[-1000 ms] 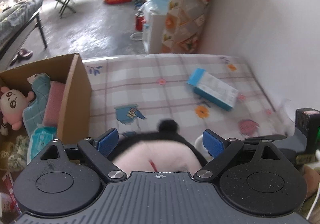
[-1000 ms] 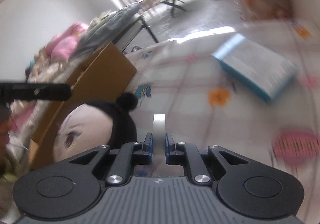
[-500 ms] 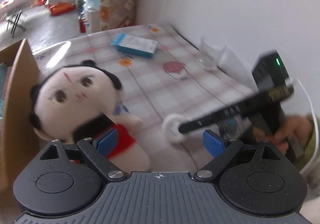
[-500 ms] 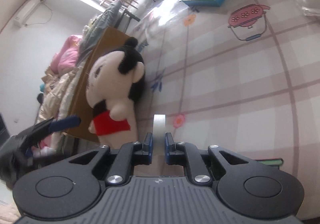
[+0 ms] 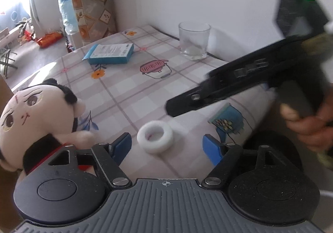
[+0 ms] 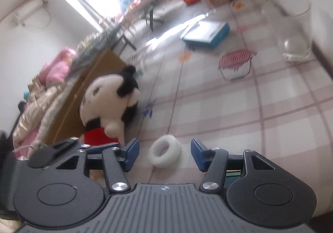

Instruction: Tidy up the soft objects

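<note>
White foam ring lies flat on checked tablecloth, untouched, w/ right gripper straddling it, jaws opening, pads clear of ring. Left gripper has ring between its pads too, jaws closing, not touching. Plush doll at 9 o'clock of ring, leaning on cardboard box. Blue box at 11, glass at 1.

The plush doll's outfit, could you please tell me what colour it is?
Red, on the plush doll; the right wrist view shows it best.
</note>
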{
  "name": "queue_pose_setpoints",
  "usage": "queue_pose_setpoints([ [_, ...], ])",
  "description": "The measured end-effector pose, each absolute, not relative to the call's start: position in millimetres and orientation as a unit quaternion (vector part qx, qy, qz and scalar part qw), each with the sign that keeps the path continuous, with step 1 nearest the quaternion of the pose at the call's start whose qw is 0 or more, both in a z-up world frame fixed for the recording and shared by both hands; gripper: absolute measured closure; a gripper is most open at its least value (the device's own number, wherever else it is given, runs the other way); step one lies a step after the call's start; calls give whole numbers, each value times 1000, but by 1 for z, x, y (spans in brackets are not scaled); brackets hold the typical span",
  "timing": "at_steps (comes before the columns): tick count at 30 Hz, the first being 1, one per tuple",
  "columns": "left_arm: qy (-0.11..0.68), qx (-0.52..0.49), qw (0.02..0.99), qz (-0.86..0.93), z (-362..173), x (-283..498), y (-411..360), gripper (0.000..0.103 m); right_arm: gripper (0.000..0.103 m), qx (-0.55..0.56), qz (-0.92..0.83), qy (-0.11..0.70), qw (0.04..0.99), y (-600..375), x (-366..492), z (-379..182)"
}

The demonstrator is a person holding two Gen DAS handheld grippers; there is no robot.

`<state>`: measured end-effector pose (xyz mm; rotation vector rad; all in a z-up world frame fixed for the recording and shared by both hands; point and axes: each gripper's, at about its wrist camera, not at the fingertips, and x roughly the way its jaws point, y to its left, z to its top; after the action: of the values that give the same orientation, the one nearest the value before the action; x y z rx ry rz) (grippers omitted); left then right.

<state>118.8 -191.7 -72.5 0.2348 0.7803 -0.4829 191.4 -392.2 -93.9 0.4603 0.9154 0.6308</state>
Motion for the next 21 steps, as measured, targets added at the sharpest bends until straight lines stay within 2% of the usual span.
queue_pose_setpoints([
  [5, 393, 96, 893, -197, -84, 141, -199, 43, 45, 230, 287, 402, 838, -402, 184, -85],
  [14, 426, 88, 884, -173, -99, 155, -199, 44, 45, 233, 284, 371, 853, -408, 181, -72],
  [16, 429, 83, 883, -172, -100, 156, -198, 49, 45, 226, 280, 365, 858, -406, 181, -69],
  [17, 431, 78, 882, -173, -100, 155, -197, 55, 45, 221, 278, 361, 862, -406, 181, -66],
  [21, 437, 60, 880, -178, -100, 156, -193, 56, 45, 201, 275, 348, 873, -401, 183, -56],
])
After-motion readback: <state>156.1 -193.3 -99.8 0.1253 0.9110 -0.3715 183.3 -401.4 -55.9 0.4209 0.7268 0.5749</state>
